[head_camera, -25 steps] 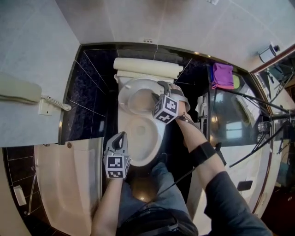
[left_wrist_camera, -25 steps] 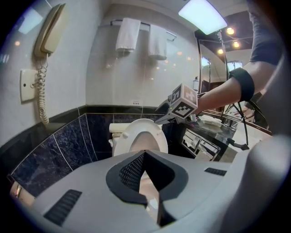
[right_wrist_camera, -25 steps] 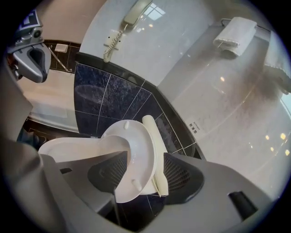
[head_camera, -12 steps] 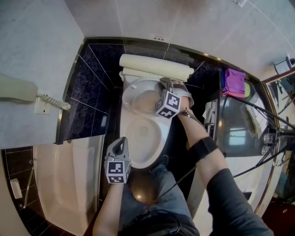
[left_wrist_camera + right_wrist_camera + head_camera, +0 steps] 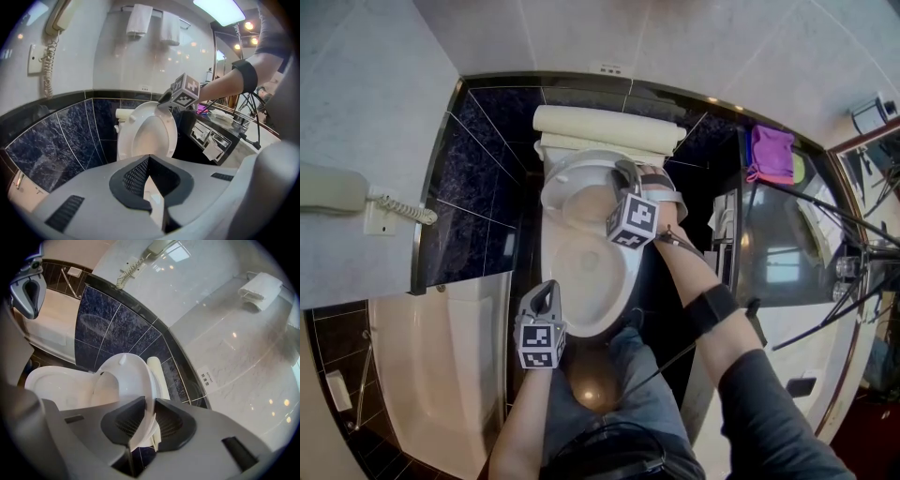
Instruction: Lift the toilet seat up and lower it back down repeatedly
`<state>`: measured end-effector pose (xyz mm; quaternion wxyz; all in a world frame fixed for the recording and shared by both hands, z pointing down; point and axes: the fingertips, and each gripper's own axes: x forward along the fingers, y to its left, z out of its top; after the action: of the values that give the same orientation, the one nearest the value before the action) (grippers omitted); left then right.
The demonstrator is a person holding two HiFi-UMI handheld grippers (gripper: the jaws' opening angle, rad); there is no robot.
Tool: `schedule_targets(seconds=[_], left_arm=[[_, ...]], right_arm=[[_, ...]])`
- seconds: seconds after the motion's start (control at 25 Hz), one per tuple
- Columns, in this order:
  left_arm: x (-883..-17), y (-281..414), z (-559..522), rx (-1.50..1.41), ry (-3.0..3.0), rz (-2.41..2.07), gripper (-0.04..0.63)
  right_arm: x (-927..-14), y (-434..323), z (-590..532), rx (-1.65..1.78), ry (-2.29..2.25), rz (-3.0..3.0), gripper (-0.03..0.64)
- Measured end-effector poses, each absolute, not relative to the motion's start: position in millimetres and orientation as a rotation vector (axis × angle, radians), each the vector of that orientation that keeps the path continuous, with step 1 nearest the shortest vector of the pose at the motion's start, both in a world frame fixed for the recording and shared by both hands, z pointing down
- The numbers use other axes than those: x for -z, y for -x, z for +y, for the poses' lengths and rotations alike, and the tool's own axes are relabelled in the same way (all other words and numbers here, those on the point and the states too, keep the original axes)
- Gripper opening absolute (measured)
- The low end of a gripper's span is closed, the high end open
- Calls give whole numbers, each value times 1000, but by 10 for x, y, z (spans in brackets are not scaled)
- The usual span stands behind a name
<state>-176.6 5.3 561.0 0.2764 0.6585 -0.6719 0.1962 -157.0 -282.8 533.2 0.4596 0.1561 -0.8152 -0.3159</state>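
The white toilet seat (image 5: 569, 190) stands partly raised over the bowl (image 5: 581, 272), leaning toward the tank (image 5: 609, 127). My right gripper (image 5: 623, 174) is at the seat's right rim. Its jaws have just been closing and now pinch the seat's edge (image 5: 125, 376) between the pads, so the right gripper (image 5: 147, 401) is shut on it. My left gripper (image 5: 546, 289) hovers at the bowl's front left, shut and holding nothing. In the left gripper view its tips (image 5: 145, 159) meet below the raised seat (image 5: 149, 131), and the right gripper's marker cube (image 5: 185, 91) shows at the seat's top.
A bathtub (image 5: 441, 366) lies to the left and a wall phone (image 5: 337, 187) hangs above it. A dark counter with a purple cloth (image 5: 772, 153) stands to the right. Folded towels (image 5: 140, 18) sit on a high wall rack. The person's knee (image 5: 600, 384) is just before the bowl.
The right gripper's jaws have closed onto the seat's rim. The left gripper has sunk a little beside the bowl's front.
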Motion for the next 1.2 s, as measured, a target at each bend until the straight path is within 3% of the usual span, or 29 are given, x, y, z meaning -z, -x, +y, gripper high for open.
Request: schedule_targets(seconds=[0.64,1.2], left_arm=[[-6006,1487,407,-594,-1821,-1660,-5],[-6446,1320,583,-606,-1866,-1603,-5]], right_arm=[[-5234,1161,-1298,862,-398,-2037,80],[-5995,688,378,784,-282,-1983,105]])
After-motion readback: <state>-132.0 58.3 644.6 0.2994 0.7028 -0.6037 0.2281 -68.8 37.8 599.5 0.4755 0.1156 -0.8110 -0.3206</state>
